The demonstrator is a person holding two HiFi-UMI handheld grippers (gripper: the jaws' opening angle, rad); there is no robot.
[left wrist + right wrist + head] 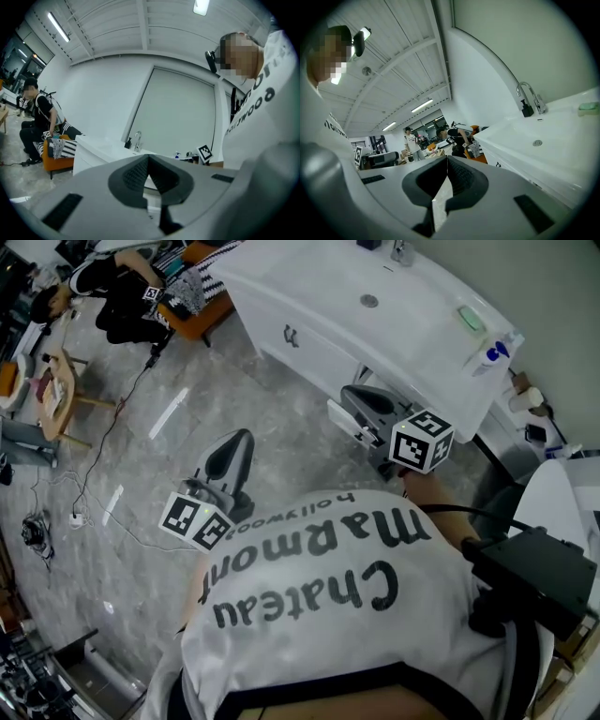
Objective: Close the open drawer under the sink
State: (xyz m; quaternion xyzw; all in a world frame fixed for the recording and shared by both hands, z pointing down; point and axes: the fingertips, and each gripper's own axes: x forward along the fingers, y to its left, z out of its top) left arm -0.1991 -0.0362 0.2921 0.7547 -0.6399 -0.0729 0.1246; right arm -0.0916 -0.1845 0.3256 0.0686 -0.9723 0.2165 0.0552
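Note:
The white sink cabinet runs across the top of the head view, and one drawer front with a small dark handle faces the floor side. From here that front looks level with the cabinet face. My right gripper hovers just in front of the cabinet's right part, jaws shut and empty. My left gripper hangs lower left over the floor, away from the cabinet, also shut and empty. In the left gripper view the left gripper points at the cabinet and faucet. In the right gripper view the right gripper runs alongside the basin, with the handle ahead.
A green soap bar and a blue-capped bottle sit on the sink's right end. A seated person on an orange seat, a wooden stool and a floor cable lie to the left. A black box sits at the right.

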